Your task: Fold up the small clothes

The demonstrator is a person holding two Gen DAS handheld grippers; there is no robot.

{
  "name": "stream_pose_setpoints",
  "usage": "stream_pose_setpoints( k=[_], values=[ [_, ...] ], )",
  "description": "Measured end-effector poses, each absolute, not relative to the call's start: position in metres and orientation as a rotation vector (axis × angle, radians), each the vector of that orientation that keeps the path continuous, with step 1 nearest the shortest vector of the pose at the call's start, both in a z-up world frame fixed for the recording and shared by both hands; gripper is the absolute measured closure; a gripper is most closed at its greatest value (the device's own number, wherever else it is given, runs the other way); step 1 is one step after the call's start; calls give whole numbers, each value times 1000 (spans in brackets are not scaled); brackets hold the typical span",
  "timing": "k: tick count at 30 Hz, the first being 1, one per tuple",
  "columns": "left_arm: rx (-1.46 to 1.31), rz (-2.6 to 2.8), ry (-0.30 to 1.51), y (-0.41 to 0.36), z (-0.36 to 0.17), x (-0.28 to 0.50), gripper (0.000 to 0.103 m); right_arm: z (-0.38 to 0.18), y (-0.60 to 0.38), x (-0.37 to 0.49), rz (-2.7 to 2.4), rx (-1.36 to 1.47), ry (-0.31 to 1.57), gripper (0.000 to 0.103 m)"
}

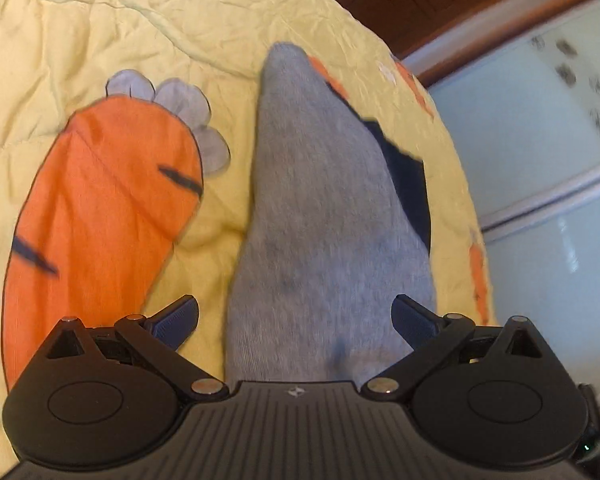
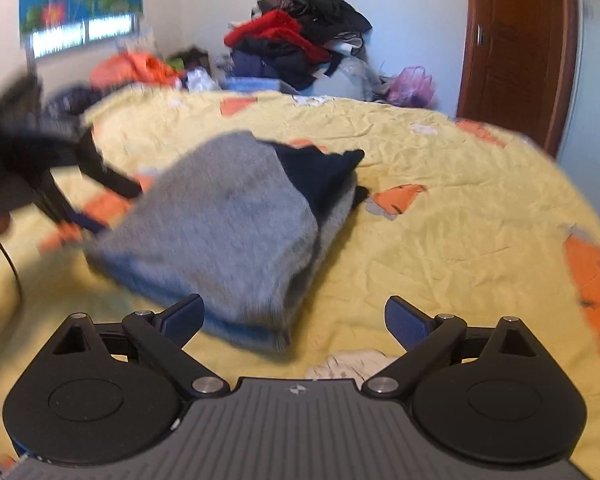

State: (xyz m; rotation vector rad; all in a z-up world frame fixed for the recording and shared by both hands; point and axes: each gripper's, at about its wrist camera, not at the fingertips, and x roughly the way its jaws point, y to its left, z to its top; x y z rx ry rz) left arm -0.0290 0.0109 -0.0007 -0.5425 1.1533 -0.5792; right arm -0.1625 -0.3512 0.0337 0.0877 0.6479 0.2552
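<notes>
I read no writing anywhere. The folded grey knit garment, dark navy at one end, lies on my yellow carrot-print bedsheet. My left gripper and right gripper both gape wide, gripping nothing.

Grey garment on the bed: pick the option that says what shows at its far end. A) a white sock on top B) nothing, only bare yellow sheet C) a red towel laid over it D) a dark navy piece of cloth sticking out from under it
D: in the right wrist view a dark navy piece pokes out from under the grey garment at its far end, on the yellow sheet.
</notes>
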Motion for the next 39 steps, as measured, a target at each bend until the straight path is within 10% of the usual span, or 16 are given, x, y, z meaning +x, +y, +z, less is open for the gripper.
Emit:
stream_pose_setpoints(
  k=[19, 24, 25, 28, 39],
  values=[
    [-741, -738, 1215, -5, -23, 74, 0, -16, -398, -15, 430, 730, 803, 21],
    [-738, -758, 1239, -7, -23, 77, 1, -23, -388, -7, 434, 755, 813, 49],
    [-726, -755, 1241, -8, -22, 78, 4, -25, -387, -5, 414, 755, 819, 58],
    [-658, -690, 1267, -10, -22, 80, 55, -28, -384, -5, 390, 777, 813, 67],
    [-684, -703, 1185, 4, -21, 66, 75, -7, -362, -10, 313, 740, 795, 72]
  ],
)
